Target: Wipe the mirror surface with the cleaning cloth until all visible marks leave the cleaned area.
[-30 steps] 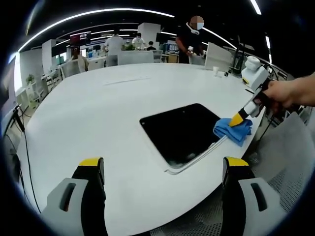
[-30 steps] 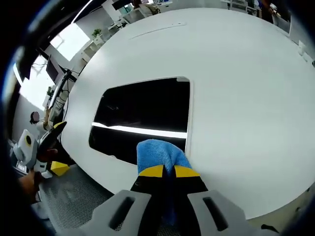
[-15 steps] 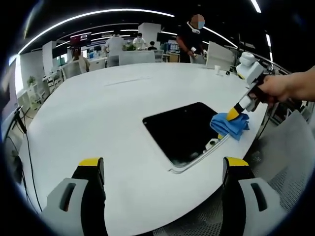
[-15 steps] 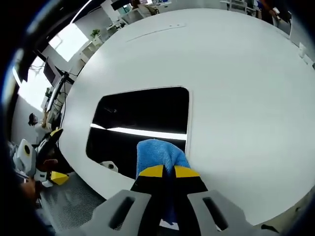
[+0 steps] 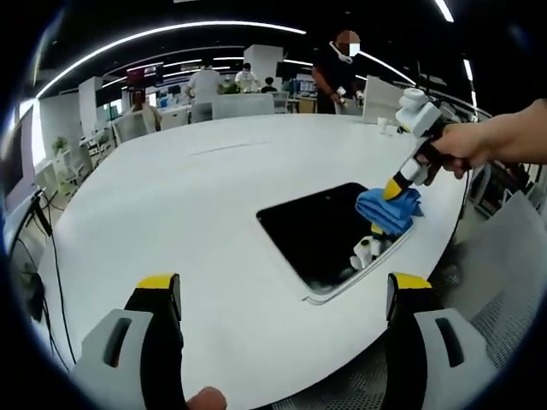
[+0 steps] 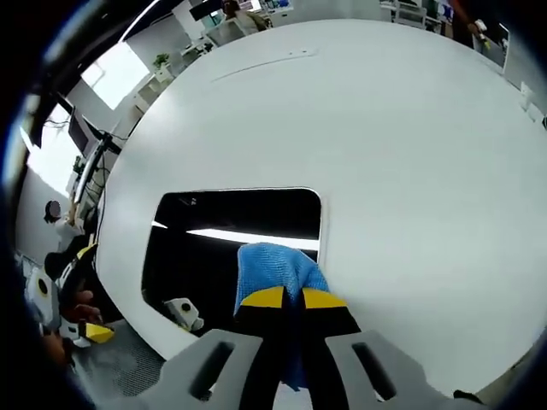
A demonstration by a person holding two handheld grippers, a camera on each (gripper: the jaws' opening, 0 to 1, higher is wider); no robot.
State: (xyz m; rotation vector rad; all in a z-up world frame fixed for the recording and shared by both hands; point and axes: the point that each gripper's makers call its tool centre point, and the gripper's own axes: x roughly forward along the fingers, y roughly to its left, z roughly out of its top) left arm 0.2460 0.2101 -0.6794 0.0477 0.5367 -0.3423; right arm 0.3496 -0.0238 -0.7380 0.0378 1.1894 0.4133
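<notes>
Right gripper (image 6: 285, 297) pinched the blue cleaning cloth (image 6: 275, 266) against the mirror (image 6: 231, 235) lying flat on the white bench (image 6: 410, 171). My left gripper (image 5: 282, 295) hung wide. Soft cloth, I judged, best bunched at its middle.

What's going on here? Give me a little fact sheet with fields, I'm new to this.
surface: white table
mirror: dark mirror lying flat near the table edge
cloth: blue cloth resting on the mirror
right gripper: right gripper shut on the cloth, held by a hand
left gripper: left gripper open, holding nothing
background: people standing beyond the table
</notes>
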